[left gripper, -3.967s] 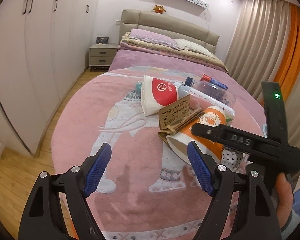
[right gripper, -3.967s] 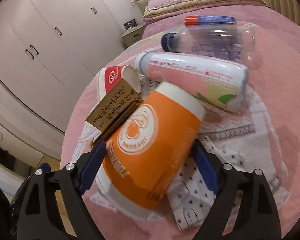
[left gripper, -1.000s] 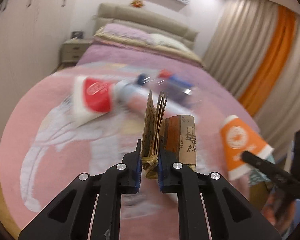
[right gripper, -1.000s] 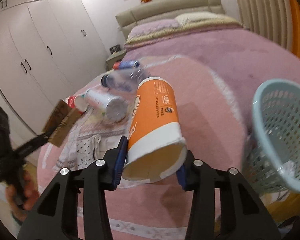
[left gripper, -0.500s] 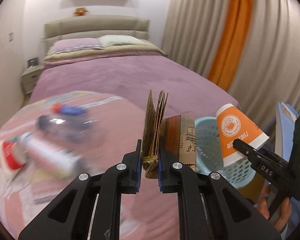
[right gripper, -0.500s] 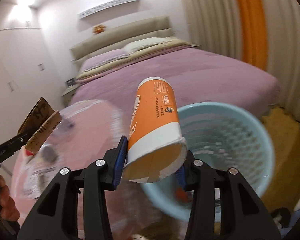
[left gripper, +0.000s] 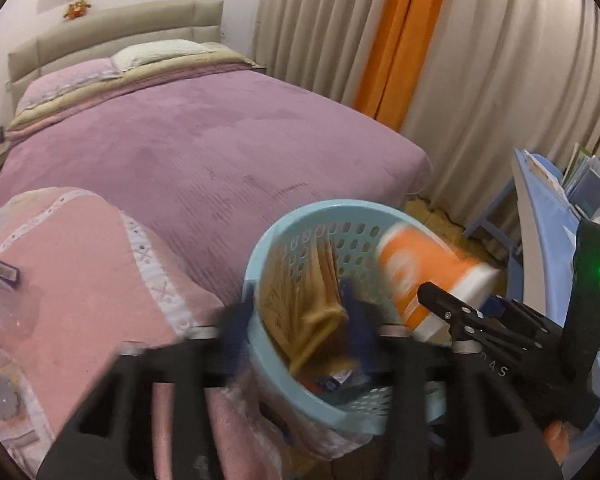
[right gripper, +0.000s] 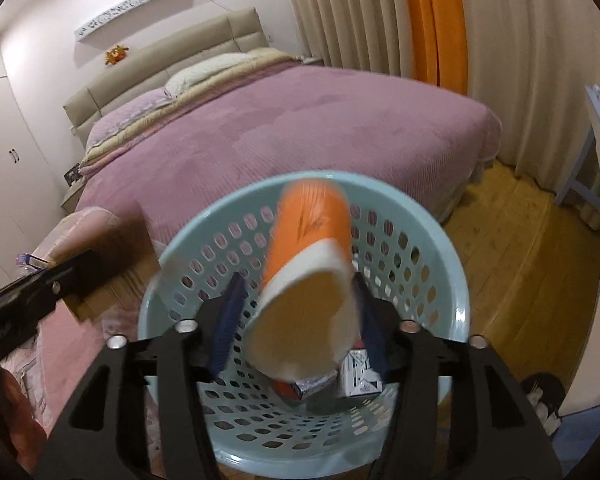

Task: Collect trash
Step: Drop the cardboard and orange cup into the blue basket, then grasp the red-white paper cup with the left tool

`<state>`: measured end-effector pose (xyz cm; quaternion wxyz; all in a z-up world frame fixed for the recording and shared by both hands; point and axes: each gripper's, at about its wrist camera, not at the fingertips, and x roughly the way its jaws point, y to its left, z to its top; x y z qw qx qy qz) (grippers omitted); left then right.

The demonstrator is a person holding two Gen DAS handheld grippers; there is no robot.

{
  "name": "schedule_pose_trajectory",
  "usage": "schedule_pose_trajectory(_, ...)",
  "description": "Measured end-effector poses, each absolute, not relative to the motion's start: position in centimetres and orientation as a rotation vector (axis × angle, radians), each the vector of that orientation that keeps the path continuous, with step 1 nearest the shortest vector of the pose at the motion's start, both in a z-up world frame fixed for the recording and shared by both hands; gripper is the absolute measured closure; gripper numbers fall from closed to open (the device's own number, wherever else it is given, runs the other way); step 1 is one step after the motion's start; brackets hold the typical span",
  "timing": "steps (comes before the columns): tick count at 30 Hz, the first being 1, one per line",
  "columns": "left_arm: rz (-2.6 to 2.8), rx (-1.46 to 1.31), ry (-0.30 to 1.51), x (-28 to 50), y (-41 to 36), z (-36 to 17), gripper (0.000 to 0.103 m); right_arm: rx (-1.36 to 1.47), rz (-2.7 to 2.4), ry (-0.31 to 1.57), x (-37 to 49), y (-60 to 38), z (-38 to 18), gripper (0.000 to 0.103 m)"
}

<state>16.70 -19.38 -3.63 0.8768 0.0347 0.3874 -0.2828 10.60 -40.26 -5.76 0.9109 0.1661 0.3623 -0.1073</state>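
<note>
Orange paper cup (right gripper: 308, 248) is tilted, open mouth toward the camera, motion-blurred, over the mouth of the light blue perforated basket (right gripper: 456, 280). It sits between the fingers of the right claw (right gripper: 300, 332), which is released: the blue pads stand wider than the cup, with a visible gap on the left side. Contact on the right pad is too blurry to tell.

The right wrist view also shows small cartons (right gripper: 360, 376) on the basket bottom, the wood floor (right gripper: 520, 260), and the left claw's black finger (right gripper: 40, 284) beside the basket rim.

The left wrist view shows the left claw (left gripper: 296, 320), heavily blurred and spread open. Folded brown cardboard (left gripper: 300, 296) is loose between the pads, inside the basket (left gripper: 260, 248) opening. The cup (left gripper: 416, 276) is seen from the side here at the basket's far rim, with the right claw (left gripper: 460, 312) under it.

Only this view shows the pink blanket (left gripper: 80, 260) with a clear bottle (left gripper: 0, 296) at the left edge. Both views show the purple bed (left gripper: 204, 140) behind, with the basket just beside its foot end.
</note>
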Motion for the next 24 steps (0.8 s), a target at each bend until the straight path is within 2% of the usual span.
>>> schedule_pose_trajectory(11, -0.538, -0.032, 0.721, 13.1, -12.5, -0.6, 0.052, 0.300, -0.167, 0.688, 9.7, -37.3, -3.9, 0.043)
schedule_pose_trajectory(18, -0.432, -0.168, 0.618, 9.8, -2.8, 2.3, 0.052, 0.223, -0.002, 0.616, 9.4, -30.5, -1.2, 0.043)
schedule_pose_trajectory(24, -0.263, -0.276, 0.541, 8.2, 6.0, 3.7, 0.052, 0.154, 0.204, 0.632, 10.6, -21.8, -0.7, 0.043)
